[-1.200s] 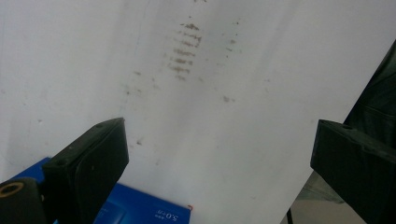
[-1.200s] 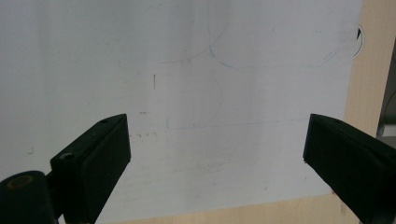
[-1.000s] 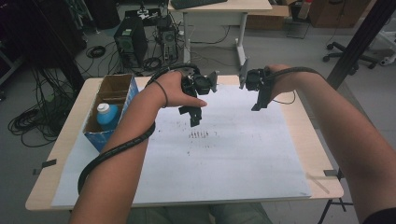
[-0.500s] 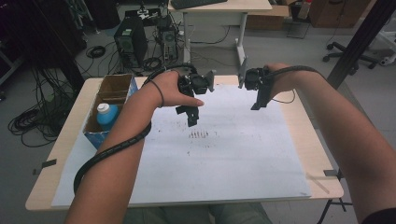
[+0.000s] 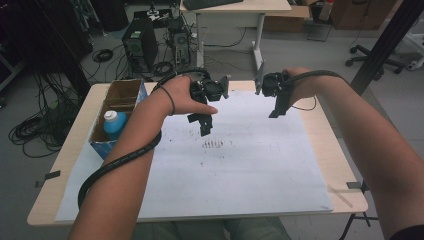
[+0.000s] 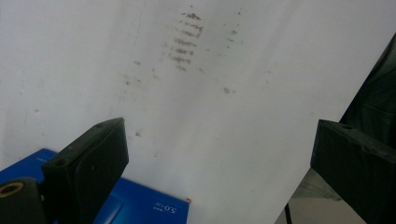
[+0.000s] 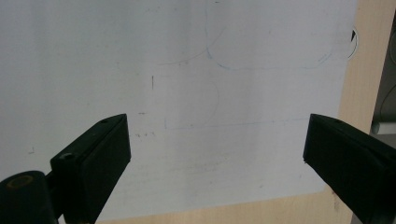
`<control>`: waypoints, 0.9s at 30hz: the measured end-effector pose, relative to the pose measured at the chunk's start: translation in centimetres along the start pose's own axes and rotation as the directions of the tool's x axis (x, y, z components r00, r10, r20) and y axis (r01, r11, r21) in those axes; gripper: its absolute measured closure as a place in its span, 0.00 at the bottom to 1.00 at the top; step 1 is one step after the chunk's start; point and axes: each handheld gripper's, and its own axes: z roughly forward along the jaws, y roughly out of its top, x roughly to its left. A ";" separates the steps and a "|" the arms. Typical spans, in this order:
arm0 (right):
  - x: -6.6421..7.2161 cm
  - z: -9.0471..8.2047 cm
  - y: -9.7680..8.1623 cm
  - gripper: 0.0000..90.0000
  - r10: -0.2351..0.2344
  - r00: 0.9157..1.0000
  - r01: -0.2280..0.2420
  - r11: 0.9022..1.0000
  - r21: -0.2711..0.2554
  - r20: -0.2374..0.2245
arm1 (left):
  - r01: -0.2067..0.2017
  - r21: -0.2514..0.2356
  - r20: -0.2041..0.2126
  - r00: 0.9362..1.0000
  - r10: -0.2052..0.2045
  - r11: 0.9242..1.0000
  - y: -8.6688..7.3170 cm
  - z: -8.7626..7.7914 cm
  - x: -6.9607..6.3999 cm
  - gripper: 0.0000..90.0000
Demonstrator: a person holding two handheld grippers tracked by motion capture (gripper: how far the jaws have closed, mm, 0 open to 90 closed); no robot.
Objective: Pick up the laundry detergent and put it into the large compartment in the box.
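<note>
High view: both grippers, left gripper (image 5: 205,124) and right gripper (image 5: 276,107), hover wide open and empty at upper centre; nothing is picked yet. The blue-capped bottle (image 5: 115,125) sits in the cardboard box (image 5: 122,93) at left.

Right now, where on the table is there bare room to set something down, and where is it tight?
The white sheet is bare from the smudge marks to the near edge, and on its right half below the right gripper. It is tight at the far left: the cardboard box with the blue bottle sits there, and the left gripper hangs beside it.
</note>
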 end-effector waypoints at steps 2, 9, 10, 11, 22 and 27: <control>0.0 0.0 0.0 0.08 -0.002 1.000 0.002 1.000 0.000 0.001 | 0.003 -0.003 0.003 1.000 -0.003 1.000 0.0 0.0 0.0 0.05; 0.0 0.0 -0.1 0.08 -0.001 1.000 0.001 1.000 -0.001 0.002 | 0.000 -0.002 0.005 1.000 0.000 1.000 0.0 0.0 0.1 0.05; 0.0 0.0 -0.1 0.08 0.000 1.000 0.000 1.000 -0.001 0.001 | 0.000 -0.003 0.006 1.000 0.000 1.000 0.0 0.1 0.1 0.05; 0.0 0.0 -0.1 0.08 0.000 1.000 0.000 1.000 -0.001 0.001 | 0.002 -0.001 0.005 1.000 -0.002 1.000 0.0 0.1 0.1 0.05; 0.0 0.2 0.1 0.08 -0.002 1.000 0.002 1.000 -0.003 -0.001 | 0.009 0.000 0.013 1.000 -0.009 1.000 -0.2 0.4 0.2 0.05; 0.0 0.1 0.0 0.08 -0.001 1.000 0.001 1.000 -0.003 0.001 | 0.012 -0.005 0.008 1.000 -0.012 1.000 -0.2 0.3 0.2 0.05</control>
